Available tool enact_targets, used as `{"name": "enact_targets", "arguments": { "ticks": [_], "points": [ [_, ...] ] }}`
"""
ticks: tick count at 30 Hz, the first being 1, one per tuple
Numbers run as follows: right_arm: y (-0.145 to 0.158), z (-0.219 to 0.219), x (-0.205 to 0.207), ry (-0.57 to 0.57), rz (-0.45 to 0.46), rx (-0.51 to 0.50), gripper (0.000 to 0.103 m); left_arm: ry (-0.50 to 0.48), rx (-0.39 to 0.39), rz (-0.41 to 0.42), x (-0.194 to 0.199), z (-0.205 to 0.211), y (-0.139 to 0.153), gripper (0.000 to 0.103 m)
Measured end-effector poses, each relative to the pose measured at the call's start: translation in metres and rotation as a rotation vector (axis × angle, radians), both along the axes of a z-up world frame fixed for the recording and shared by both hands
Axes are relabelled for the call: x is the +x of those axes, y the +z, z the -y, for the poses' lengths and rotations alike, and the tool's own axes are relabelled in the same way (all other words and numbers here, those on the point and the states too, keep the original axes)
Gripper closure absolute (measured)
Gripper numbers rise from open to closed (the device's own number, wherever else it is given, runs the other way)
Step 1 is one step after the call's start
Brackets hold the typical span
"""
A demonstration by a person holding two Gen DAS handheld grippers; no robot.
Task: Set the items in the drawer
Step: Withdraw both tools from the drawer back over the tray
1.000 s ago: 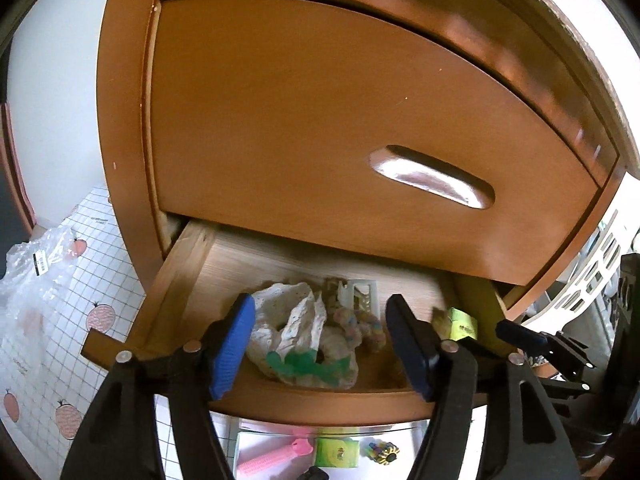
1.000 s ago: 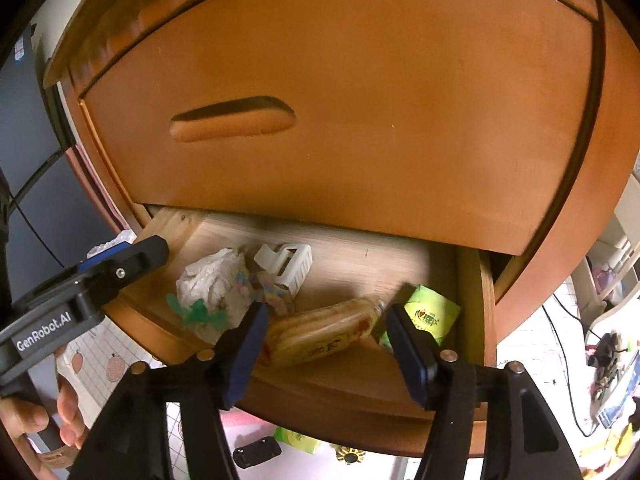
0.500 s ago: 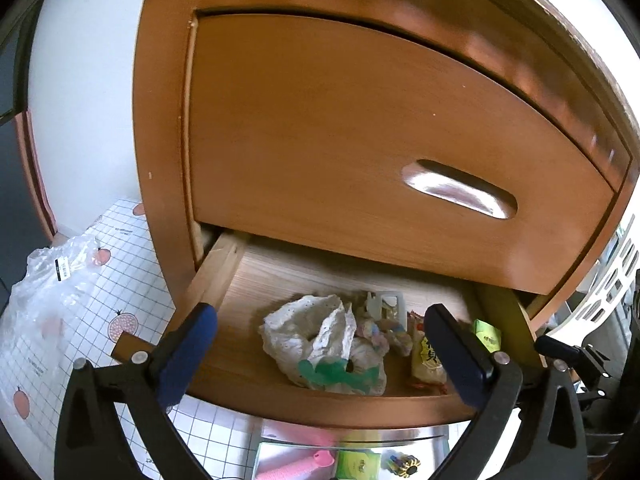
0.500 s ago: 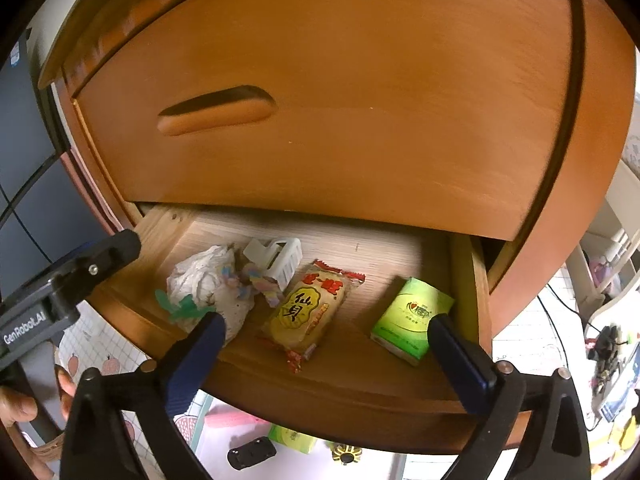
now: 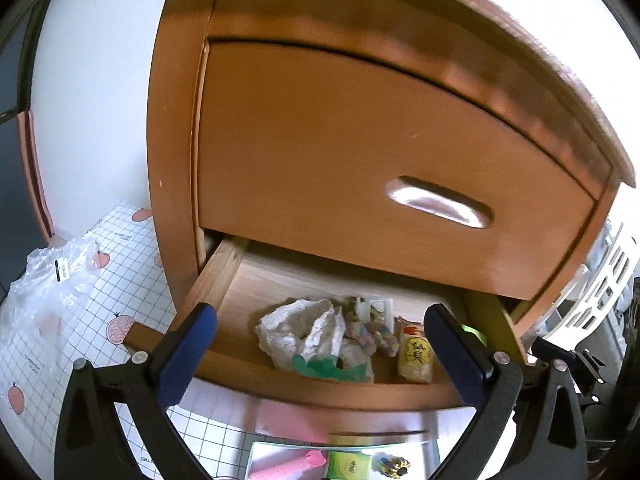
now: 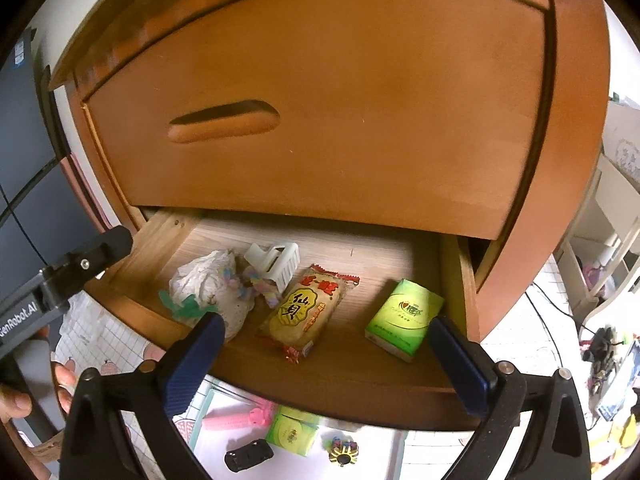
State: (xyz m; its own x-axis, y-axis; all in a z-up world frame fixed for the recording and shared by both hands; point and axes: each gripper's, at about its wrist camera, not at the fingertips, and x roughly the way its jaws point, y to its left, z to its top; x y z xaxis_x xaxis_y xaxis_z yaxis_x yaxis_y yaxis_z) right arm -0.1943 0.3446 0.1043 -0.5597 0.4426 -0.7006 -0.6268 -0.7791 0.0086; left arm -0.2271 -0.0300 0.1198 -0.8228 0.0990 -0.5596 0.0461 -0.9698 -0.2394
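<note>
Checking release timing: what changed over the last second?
Both grippers let go. The right gripper opened off the yellow snack pack, which now lies flat in the drawer. The left gripper opened off the white lace bundle. Both backed off slightly. The green tissue pack and white hair clip stayed put.

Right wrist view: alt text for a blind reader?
Open wooden drawer holding a yellow snack packet, green tissue pack, white hair clip and crumpled white bag. The right tongs hang open and empty in front of it.
</note>
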Motion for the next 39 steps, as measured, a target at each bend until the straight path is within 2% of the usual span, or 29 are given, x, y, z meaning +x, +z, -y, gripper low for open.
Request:
{"name": "enact_targets", "arguments": {
  "ticks": [5, 8, 13, 16, 18, 21, 26, 31, 39],
  "points": [
    [0.013, 0.022, 0.021, 0.017, -0.068, 0.086, 0.0, -0.037, 0.001, -0.051, 0.034, -0.008, 0.003, 0.0],
    [0.011, 0.036, 0.037, 0.025, -0.097, 0.097, 0.0, -0.042, 0.01, -0.079, 0.06, -0.01, 0.001, 0.0],
    [-0.006, 0.06, 0.069, 0.021, -0.128, 0.096, 0.0, -0.047, 0.009, -0.056, 0.096, -0.016, -0.022, 0.0],
    [-0.03, 0.072, 0.087, 0.014, -0.115, 0.067, 0.0, -0.051, 0.034, -0.003, 0.113, -0.016, -0.047, 0.0],
    [-0.049, 0.078, 0.095, 0.007, -0.083, 0.042, 0.0, -0.061, 0.074, 0.06, 0.12, -0.016, -0.07, 0.0],
    [-0.081, 0.083, 0.104, -0.009, -0.029, -0.009, 0.0, -0.06, 0.084, 0.135, 0.128, -0.019, -0.098, 0.0],
    [-0.127, 0.089, 0.117, -0.036, 0.024, -0.089, 0.0, -0.047, 0.025, 0.219, 0.137, -0.03, -0.142, 0.0],
    [-0.168, 0.093, 0.123, -0.055, 0.083, -0.156, 0.0, -0.057, -0.018, 0.274, 0.136, -0.036, -0.172, 0.0],
    [-0.219, 0.087, 0.13, -0.1, 0.161, -0.265, 0.0, -0.066, 0.065, 0.388, 0.122, -0.027, -0.215, 0.0]
  ]
}}
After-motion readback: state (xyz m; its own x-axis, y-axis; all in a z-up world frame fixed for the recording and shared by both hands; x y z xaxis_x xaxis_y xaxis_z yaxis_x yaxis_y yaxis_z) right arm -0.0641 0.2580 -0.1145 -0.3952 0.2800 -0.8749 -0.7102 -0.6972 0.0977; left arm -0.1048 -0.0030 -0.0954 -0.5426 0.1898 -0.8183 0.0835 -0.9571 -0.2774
